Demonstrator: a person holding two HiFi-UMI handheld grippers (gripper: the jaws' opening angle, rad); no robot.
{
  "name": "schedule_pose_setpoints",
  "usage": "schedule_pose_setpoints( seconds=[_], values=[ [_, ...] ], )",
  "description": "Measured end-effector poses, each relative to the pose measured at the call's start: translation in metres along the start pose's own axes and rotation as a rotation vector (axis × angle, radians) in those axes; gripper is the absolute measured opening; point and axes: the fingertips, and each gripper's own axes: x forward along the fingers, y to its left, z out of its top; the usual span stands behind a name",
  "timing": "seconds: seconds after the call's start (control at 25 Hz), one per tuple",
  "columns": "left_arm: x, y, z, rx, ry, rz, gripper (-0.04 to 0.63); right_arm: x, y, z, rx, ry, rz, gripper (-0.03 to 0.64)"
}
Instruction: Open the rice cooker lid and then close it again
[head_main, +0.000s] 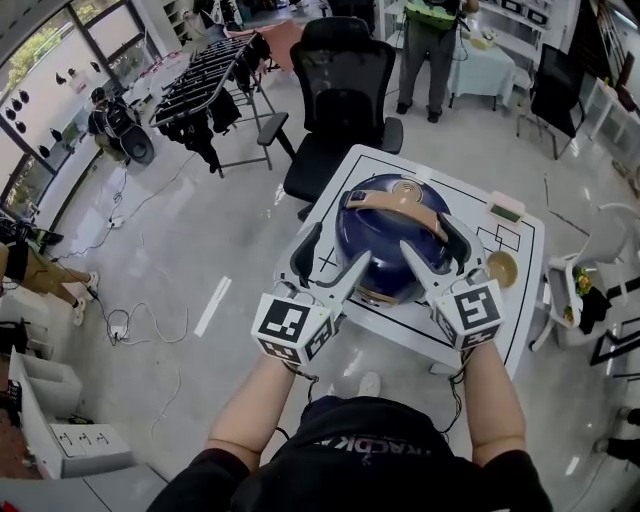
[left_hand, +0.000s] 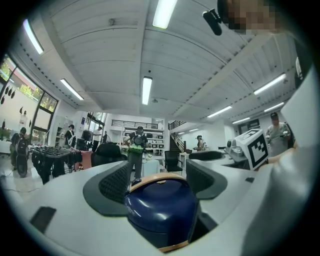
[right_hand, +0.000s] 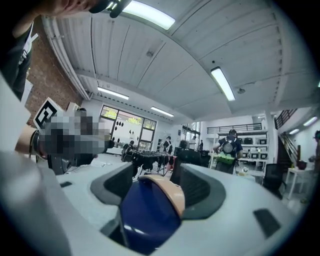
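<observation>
**A:** So where's the cooker (head_main: 385, 268)?
**B:** On the table (head_main: 520, 250), lid (head_main: 372, 222) down.
**A:** Claws?
**B:** Left gripper (head_main: 330, 257) and right gripper (head_main: 438, 247) are over the table's near side, both spread wide, gripping nothing.

Between the left tongs (head_main: 330, 262) and the right tongs (head_main: 440, 255), the rice cooker (head_main: 385, 240) has a dark blue shell, smooth and glossy like moulded plastic, while the tan handle (head_main: 400, 198) across its top looks matt. Both tongs are smooth, matt, pale-grey plastic with dark, finely ribbed inner pads (left_hand: 112, 185), and the marker cubes (head_main: 292, 328) behind them carry flat black-and-white print. Beneath the tongs the desk (head_main: 520, 300) is smooth white with thin black lines, and the floor (head_main: 180, 230) left of the left tongs is grey, polished and faintly reflective.
</observation>
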Motion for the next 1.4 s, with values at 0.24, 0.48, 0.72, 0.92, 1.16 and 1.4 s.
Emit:
schedule_pose_setpoints(
  seconds=[0.24, 0.48, 0.72, 0.92, 1.16, 1.4],
  values=[
    [0.018, 0.004, -0.002, 0.0, 0.012, -0.005, 0.347, 0.014, -0.008, -0.008, -0.053, 0.033, 0.004, 0.284],
    [0.033, 0.018, -0.004, 0.001, 0.026, -0.033, 0.347, 0.032, -0.009, -0.022, -0.129, 0.087, -0.018, 0.282],
    [0.056, 0.037, -0.005, 0.005, 0.046, -0.118, 0.346, 0.055, -0.013, -0.033, -0.189, 0.154, -0.083, 0.282],
    [0.072, 0.052, -0.008, -0.004, 0.061, -0.188, 0.345, 0.068, -0.017, -0.04, -0.288, 0.238, -0.153, 0.282],
    [0.092, 0.066, -0.018, -0.028, 0.086, -0.265, 0.345, 0.08, -0.019, -0.054, -0.41, 0.349, -0.221, 0.282],
    [0.109, 0.072, -0.025, -0.045, 0.1, -0.343, 0.342, 0.09, -0.018, -0.058, -0.523, 0.444, -0.261, 0.282]
  ],
)
